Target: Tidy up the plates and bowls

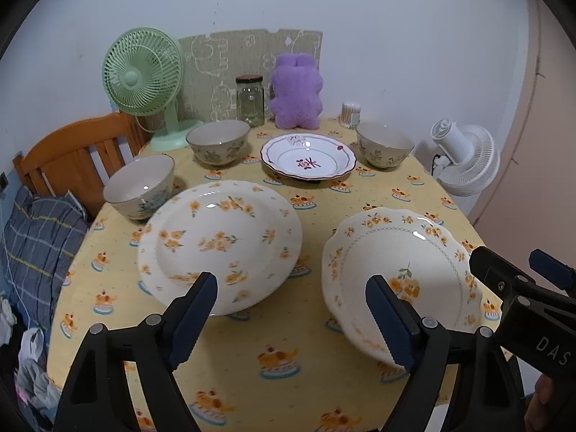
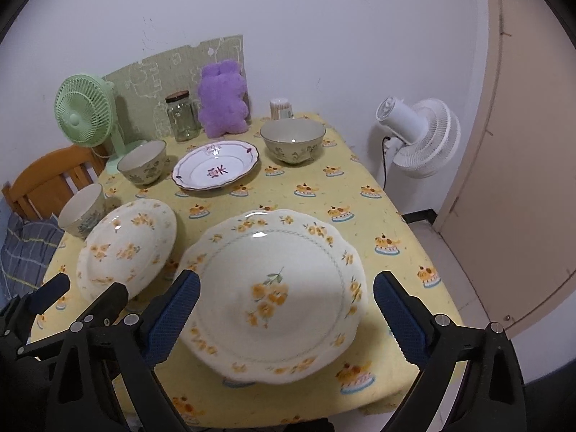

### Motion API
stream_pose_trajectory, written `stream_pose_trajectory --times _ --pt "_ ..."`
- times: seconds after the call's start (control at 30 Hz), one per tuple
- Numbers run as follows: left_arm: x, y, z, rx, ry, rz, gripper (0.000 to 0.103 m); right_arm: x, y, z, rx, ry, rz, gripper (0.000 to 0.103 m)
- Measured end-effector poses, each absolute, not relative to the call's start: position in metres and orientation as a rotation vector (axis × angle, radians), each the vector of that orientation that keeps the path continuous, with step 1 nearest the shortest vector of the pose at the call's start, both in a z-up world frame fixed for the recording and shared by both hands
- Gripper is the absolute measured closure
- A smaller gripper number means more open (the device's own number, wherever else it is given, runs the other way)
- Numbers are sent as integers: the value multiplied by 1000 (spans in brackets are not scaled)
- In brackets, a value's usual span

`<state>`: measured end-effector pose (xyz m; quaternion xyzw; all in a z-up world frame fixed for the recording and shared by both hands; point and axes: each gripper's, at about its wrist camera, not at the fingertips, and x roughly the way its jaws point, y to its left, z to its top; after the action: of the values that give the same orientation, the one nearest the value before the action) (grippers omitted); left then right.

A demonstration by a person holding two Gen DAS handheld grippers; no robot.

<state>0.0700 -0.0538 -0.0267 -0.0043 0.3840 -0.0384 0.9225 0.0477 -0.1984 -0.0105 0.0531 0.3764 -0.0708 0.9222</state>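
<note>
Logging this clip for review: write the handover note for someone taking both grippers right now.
Left gripper: open, empty, above the near table edge between the two yellow-flower plates.
Right gripper: open, empty, straddling the scalloped plate without gripping.
Round plate sits left of it; red-trimmed plate at the back; three bowls stand separately.
Done: nothing stacked.
Left: all plates and bowls.

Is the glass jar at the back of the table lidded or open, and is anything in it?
Lidded: a dark lid caps the glass jar. It looks empty, since the wall panel shows through its clear sides.
</note>
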Motion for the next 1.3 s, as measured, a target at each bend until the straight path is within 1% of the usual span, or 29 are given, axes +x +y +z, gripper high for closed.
stream_pose_trajectory --times 0.23,0.27,0.37,0.47,0.53,0.63,0.87,1.03,1.3 --pt "95 -82 -45 -54 848 -13 18 83 -233 -28 90 831 -100 8" --pt "98 -85 -48 -60 860 -5 19 87 -236 -31 85 842 -93 8" --pt "106 -93 -63 -93 908 3 27 99 -244 -42 66 881 -70 9" --pt "114 -103 -77 -104 959 22 28 110 -253 -55 58 921 -47 9" --pt "119 -108 -86 -108 991 38 28 117 -256 -63 55 950 -24 16" --pt "124 -115 -96 -110 1022 58 28 127 -260 -77 50 997 8 21" --pt "134 -122 -111 -132 1078 94 28 144 -265 -99 39 1068 40 26" --pt "140 -125 -117 -147 1098 100 30 153 -266 -110 32 1107 68 36" --pt "149 -125 -117 -157 1108 134 28 168 -266 -115 0 1143 91 39"
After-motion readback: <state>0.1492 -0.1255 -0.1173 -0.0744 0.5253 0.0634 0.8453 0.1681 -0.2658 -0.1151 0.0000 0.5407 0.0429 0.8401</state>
